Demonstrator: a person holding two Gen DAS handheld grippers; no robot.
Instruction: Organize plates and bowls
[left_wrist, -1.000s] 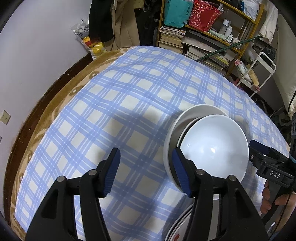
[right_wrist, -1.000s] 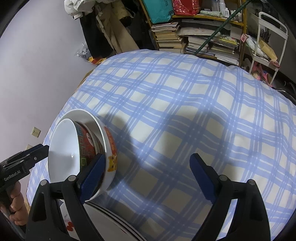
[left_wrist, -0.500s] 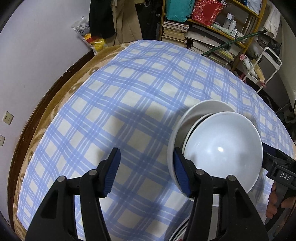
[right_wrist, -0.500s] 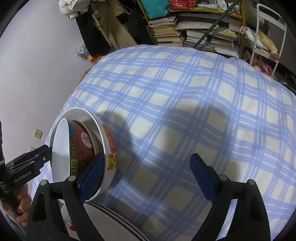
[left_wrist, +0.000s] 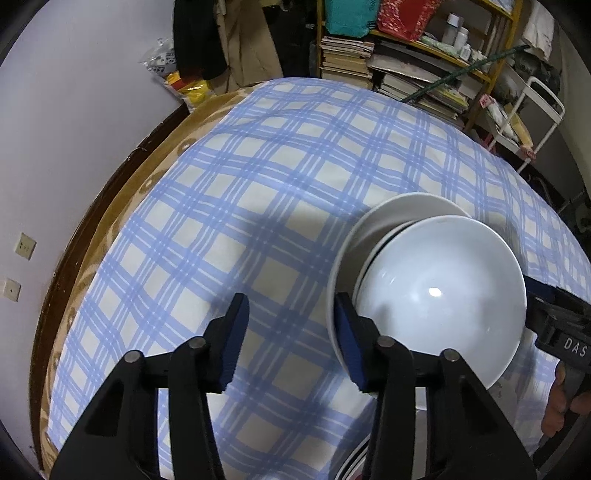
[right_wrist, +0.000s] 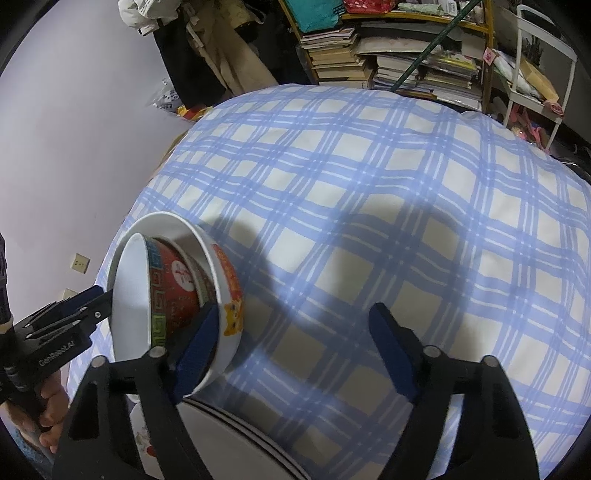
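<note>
Left claw (left_wrist: 291, 339), jaws just closing, straddles the outer white bowl's (left_wrist: 354, 251) rim without visibly pinching it; right claw (right_wrist: 291, 347), also narrowing, gapes beside it, holding nothing. Red patterned bowl (right_wrist: 173, 291) is nested, tilted, at lower left. Stacked plates (right_wrist: 236, 443) lie below on the checked bench (right_wrist: 369, 206). Stacking appears nearly complete.

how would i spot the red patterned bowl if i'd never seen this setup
Start at the blue plaid tablecloth and go to its near left edge, where bowls sit nested and tipped on their sides. The red patterned bowl is the inner one, inside a white outer bowl with an orange cat picture. Only it has a red wall with a green key-pattern band at the rim.
</note>
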